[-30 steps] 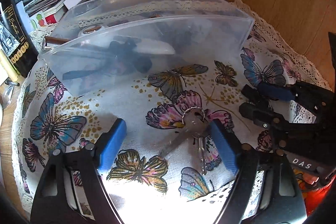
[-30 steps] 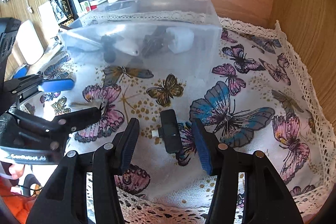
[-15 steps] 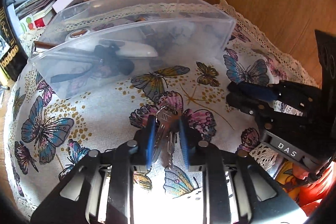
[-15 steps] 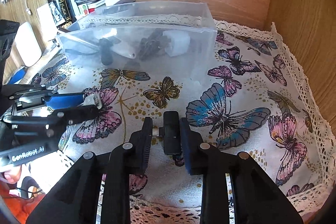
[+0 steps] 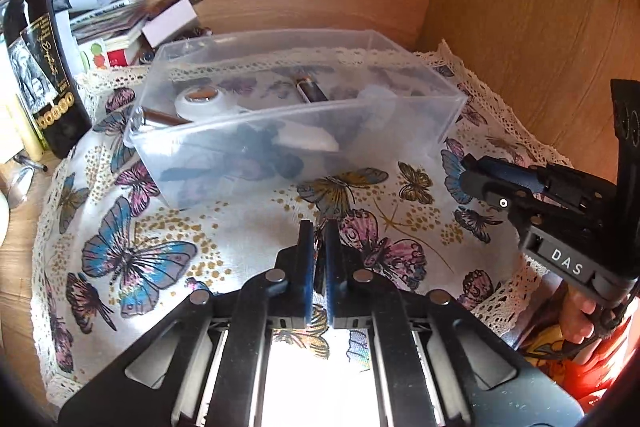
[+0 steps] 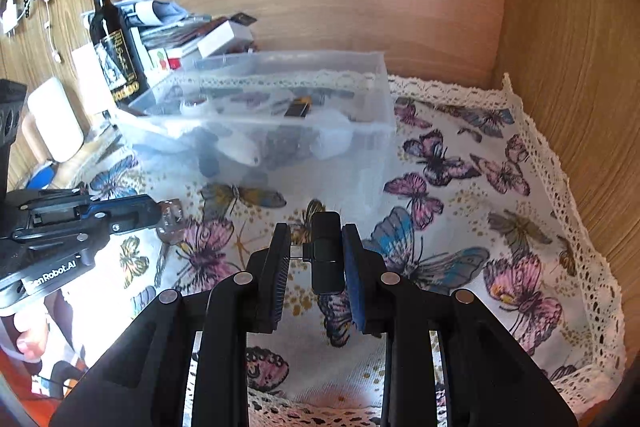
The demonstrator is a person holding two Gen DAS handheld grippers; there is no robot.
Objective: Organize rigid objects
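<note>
My left gripper [image 5: 317, 239] is shut on a bunch of keys, lifted above the butterfly cloth; in the right wrist view the keys [image 6: 170, 223] hang from its tip [image 6: 154, 213]. My right gripper [image 6: 316, 247] is shut on a small black adapter [image 6: 326, 251] with a metal plug, held above the cloth. The clear plastic bin [image 5: 296, 115] stands just beyond both grippers and holds several items, among them a white mouse-like object, a battery and dark tools. The right gripper also shows in the left wrist view [image 5: 480, 179].
A dark wine bottle [image 6: 114, 39] and a stack of papers and boxes [image 6: 192, 35] stand left of the bin. Wooden walls [image 6: 560, 67] close the back and right. The lace-edged butterfly cloth [image 6: 500, 227] covers the desk.
Both grippers closed on their objects, the left on the keys and the right on the adapter, then lifted them off the cloth and moved nearer the bin.
</note>
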